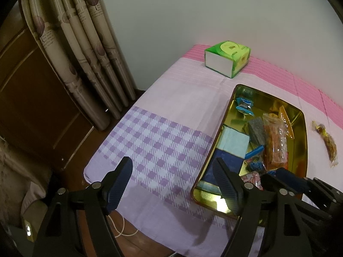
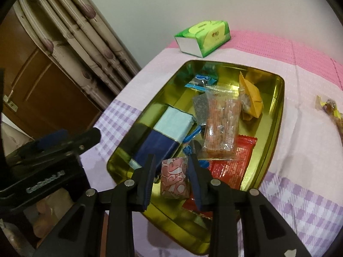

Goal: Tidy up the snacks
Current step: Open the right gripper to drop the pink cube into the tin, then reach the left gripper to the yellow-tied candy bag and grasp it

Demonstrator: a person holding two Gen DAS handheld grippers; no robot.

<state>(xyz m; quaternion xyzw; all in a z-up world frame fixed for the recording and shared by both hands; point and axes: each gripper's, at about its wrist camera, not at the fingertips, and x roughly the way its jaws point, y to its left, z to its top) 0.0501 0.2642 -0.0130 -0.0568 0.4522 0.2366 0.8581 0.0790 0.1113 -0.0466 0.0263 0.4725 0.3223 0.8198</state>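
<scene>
Already the right tool [image 2: 170,172] clamps the pink candy [image 2: 174,178] directly above the gold tin's [image 2: 278,107] near end. Left tool [image 1: 173,182] hangs apart, empty, beside it.

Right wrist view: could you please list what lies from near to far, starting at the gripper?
Right gripper with pink-patterned snack → blue-and-teal box → small blue packet → gold tin far rim → green tissue pack.

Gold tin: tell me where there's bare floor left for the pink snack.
Bare gold floor shows at the far right corner of the gold tin, beside the orange packet, and along the near left wall. The middle is crowded. The right gripper holds the pink snack.
</scene>
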